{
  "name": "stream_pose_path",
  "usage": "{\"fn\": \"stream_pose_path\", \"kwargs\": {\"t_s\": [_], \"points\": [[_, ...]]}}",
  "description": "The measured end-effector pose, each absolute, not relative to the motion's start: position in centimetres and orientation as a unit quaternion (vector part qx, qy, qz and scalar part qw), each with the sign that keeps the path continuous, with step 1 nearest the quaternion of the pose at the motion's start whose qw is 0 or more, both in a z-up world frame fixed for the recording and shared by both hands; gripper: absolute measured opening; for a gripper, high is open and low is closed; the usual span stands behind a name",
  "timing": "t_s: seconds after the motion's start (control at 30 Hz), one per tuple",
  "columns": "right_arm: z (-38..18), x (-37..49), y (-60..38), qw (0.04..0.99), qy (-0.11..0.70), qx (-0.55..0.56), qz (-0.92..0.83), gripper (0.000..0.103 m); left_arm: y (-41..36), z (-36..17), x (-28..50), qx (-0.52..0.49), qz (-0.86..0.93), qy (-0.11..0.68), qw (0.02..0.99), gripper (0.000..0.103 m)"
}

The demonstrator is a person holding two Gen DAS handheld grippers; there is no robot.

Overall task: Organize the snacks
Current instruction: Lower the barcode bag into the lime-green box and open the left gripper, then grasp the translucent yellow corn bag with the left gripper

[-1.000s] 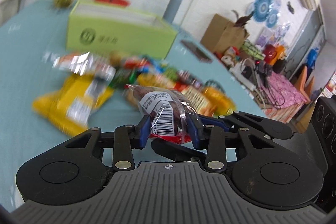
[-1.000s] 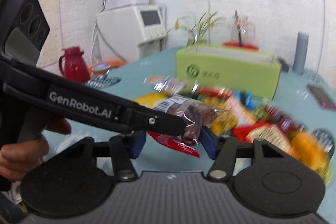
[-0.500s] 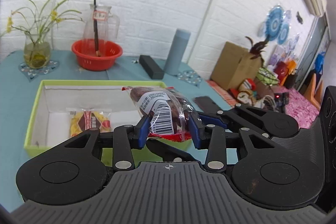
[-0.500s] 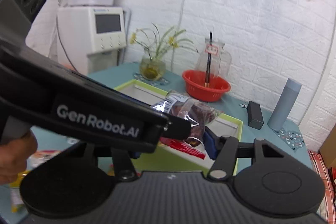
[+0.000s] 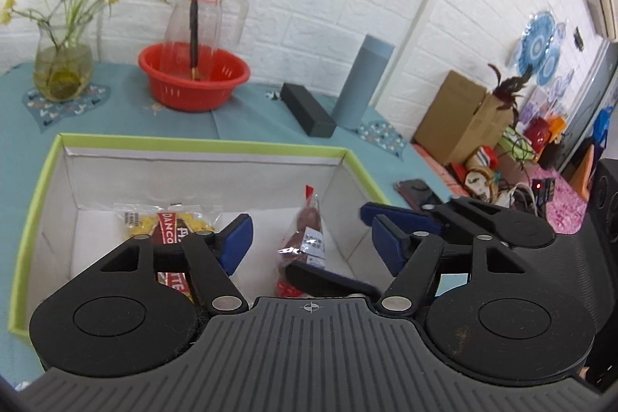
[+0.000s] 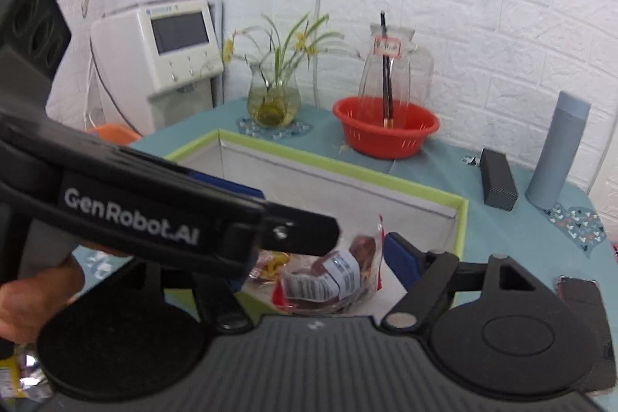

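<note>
A lime-green box with white inside walls (image 5: 201,143) stands on the teal table. My left gripper (image 5: 309,242) is open above it. A clear packet of dark red-brown snacks with a barcode label (image 5: 307,238) lies in the box below the fingers, free of them. A yellow and red snack packet (image 5: 170,219) lies in the box to its left. In the right wrist view the same dark packet (image 6: 340,273) lies in the box (image 6: 459,219). My right gripper (image 6: 316,257) is open and empty above it, its left finger hidden behind the left gripper's body.
A red basin with a glass jug (image 5: 193,76), a flower vase (image 5: 61,64), a black case (image 5: 307,109) and a grey-blue bottle (image 5: 361,83) stand behind the box. A white machine (image 6: 174,56) stands at the far left. A phone (image 5: 417,190) lies right of the box.
Both grippers moved from the snack pile to above the green box. My left gripper opened and let go of the dark snack packet, which now lies in the box.
</note>
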State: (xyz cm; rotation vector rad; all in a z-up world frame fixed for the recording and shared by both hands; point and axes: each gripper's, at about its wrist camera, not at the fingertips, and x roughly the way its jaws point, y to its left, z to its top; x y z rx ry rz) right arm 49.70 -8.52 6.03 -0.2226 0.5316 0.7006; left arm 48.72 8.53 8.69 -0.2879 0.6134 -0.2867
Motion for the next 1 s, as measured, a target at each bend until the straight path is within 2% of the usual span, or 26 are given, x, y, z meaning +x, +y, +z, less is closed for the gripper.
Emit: {"fn": "stream_pose_path", "kwargs": {"t_s": [0.03, 0.1, 0.17, 0.23, 0.4, 0.53, 0.67, 0.9, 1.0], "points": [[6.8, 48.6, -9.4, 0.903, 0.248, -0.103, 0.336, 0.088, 8.4, 9.2, 47.6, -0.141, -0.143, 0.294, 0.934, 0.057], [8.0, 46.1, -11.3, 0.912, 0.226, -0.1, 0.328, 0.094, 8.0, 10.0, 45.2, -0.143, -0.155, 0.283, 0.936, 0.06], [8.6, 43.0, -13.5, 0.92, 0.214, -0.094, 0.315, 0.093, 7.4, 10.5, 42.5, -0.144, -0.168, 0.273, 0.936, 0.067], [8.6, 40.0, -15.7, 0.926, 0.211, -0.085, 0.301, 0.093, 6.5, 10.5, 39.8, -0.15, -0.181, 0.268, 0.934, 0.068], [5.9, 31.6, -21.1, 0.939, 0.233, -0.067, 0.243, 0.093, 3.7, 8.4, 34.3, -0.171, -0.218, 0.279, 0.919, 0.069], [3.0, 27.3, -23.7, 0.941, 0.263, -0.054, 0.204, 0.093, 0.6, 5.3, 31.5, -0.195, -0.245, 0.322, 0.894, 0.069], [0.9, 26.3, -25.2, 0.94, 0.283, -0.056, 0.184, 0.093, -2.2, 3.4, 30.5, -0.216, -0.271, 0.367, 0.863, 0.067], [-0.5, 28.7, -26.7, 0.938, 0.284, -0.036, 0.194, 0.093, -6.1, 3.7, 32.3, -0.207, -0.271, 0.376, 0.861, 0.066], [-0.9, 29.7, -27.1, 0.937, 0.289, -0.034, 0.194, 0.088, -7.4, 2.9, 34.3, -0.21, -0.265, 0.403, 0.85, 0.063]]}}
